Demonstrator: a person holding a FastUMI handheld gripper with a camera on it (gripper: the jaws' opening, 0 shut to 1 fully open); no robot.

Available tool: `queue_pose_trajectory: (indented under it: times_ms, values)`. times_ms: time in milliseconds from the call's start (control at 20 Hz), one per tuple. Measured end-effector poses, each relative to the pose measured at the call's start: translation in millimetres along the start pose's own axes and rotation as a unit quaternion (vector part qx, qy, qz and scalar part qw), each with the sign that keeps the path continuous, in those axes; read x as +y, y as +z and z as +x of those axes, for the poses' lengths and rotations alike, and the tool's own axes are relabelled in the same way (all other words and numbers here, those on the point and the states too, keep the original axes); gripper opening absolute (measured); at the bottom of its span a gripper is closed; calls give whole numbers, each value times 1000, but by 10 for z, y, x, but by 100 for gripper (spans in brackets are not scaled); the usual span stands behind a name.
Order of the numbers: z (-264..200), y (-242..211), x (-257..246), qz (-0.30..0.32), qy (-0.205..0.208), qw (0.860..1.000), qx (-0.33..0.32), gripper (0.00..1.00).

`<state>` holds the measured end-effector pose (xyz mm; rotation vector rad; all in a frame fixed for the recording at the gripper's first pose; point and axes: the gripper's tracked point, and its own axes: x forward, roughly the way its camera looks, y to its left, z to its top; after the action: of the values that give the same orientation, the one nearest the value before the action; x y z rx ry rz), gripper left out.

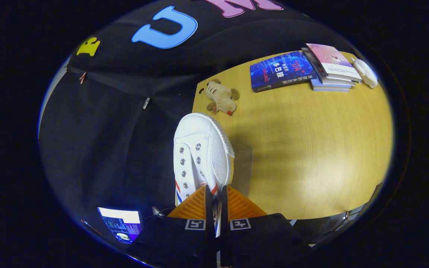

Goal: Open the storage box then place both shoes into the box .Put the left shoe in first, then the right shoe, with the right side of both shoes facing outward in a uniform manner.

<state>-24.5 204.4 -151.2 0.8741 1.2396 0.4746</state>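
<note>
The gripper [214, 203] had its two fingers [196, 203] closed tight on the rear collar of a white shoe [201, 149], a thin fold of the upper pinched between them. The shoe hung forward from the grip, toe pointing away, its eyelets and red and blue side stripes facing up toward the camera. It appeared lifted, held over the near corner of the wooden table [311, 149], partly out past the edge above the dark cloth.

Because the hold was only on the heel fabric, the shoe would likely swing or twist; a slow, level carry would serve best, with the toe watched so the correct side ended up facing outward. The storage box could not be made out, so the target had to be found before lowering.

Beyond the toe lay a small plush toy [222, 97] near the table's edge. Farther off, a blue book [279, 70] and a stack of books [330, 69] sat well apart, leaving a broad bare middle for moving.
</note>
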Motion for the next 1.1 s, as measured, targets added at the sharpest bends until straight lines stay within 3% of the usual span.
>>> queue_pose_trajectory:
  times_ms: [250,450,750,800,900,1000,1100]
  values:
    - [548,-320,348,-4,-32,999,42,9]
    - [862,-457,230,-21,-96,993,57,9]
    - [1060,-438,107,-27,-131,989,61,9]
    - [1087,-398,209,-18,-107,993,53,20]
    - [1084,-298,360,-12,-75,996,42,60]
    - [1034,-238,371,-29,-70,997,36,100]
    - [1014,-209,350,-39,-68,996,30,99]
